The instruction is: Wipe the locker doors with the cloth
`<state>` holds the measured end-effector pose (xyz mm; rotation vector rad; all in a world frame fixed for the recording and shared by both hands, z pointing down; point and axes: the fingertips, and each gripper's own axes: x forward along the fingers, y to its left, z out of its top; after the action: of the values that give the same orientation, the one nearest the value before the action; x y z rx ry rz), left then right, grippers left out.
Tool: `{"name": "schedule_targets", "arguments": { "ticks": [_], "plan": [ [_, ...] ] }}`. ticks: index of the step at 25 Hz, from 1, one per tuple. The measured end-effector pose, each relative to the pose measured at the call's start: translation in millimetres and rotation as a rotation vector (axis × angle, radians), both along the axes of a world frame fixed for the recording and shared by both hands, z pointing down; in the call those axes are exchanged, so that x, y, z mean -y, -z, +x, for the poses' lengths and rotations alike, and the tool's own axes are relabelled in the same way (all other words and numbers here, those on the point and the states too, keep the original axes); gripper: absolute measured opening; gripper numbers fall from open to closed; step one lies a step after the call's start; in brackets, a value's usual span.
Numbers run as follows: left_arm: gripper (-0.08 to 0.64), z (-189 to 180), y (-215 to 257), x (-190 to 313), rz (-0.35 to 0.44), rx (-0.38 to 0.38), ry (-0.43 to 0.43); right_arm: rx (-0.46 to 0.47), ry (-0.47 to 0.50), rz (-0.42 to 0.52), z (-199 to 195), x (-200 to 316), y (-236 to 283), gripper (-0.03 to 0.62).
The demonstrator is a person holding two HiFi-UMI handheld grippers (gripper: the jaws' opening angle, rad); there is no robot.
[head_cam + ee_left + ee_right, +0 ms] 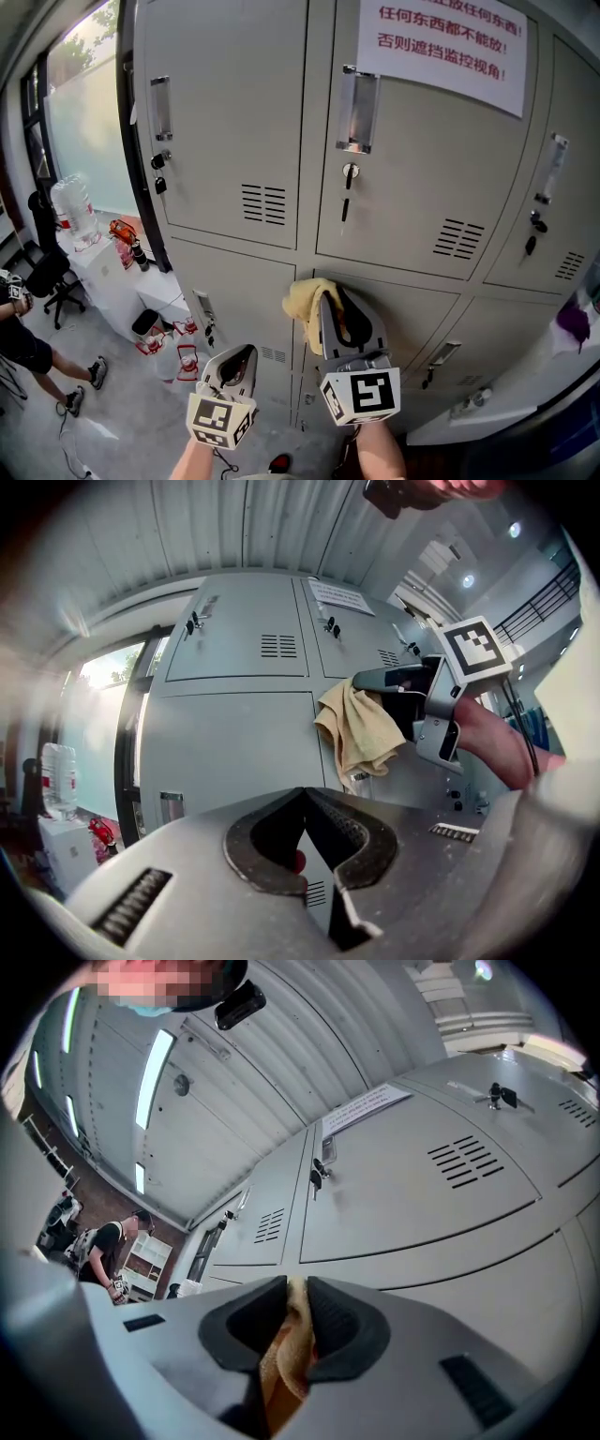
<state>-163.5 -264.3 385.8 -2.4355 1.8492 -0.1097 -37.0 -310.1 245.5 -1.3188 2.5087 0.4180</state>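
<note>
A bank of grey locker doors (234,103) fills the head view. My right gripper (330,293) is shut on a yellow cloth (305,305), and the cloth rests against the top edge of a lower locker door (412,328). In the right gripper view the cloth (291,1335) is pinched between the jaws. The left gripper view shows the cloth (361,728) hanging from the right gripper (361,679). My left gripper (246,352) hangs lower and to the left, away from the doors; its jaws meet with nothing between them (302,794).
A white paper notice (441,42) with red print is taped to the upper doors. Keys hang in the locks (349,173). A water bottle (75,211) on a white cabinet stands at the left by a window. A person (28,347) stands on the floor at lower left.
</note>
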Motion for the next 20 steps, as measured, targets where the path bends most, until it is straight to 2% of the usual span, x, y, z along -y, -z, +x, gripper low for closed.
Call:
{"name": "schedule_targets", "arguments": {
  "ticks": [12, 20],
  "plan": [
    [0.020, -4, -3, 7, -0.007, -0.010, -0.004, -0.007, -0.074, -0.014, 6, 21, 0, 0.074],
    [0.020, 11, -4, 10, -0.009, -0.020, -0.049, -0.010, -0.140, -0.037, 33, 25, -3, 0.074]
  ]
}}
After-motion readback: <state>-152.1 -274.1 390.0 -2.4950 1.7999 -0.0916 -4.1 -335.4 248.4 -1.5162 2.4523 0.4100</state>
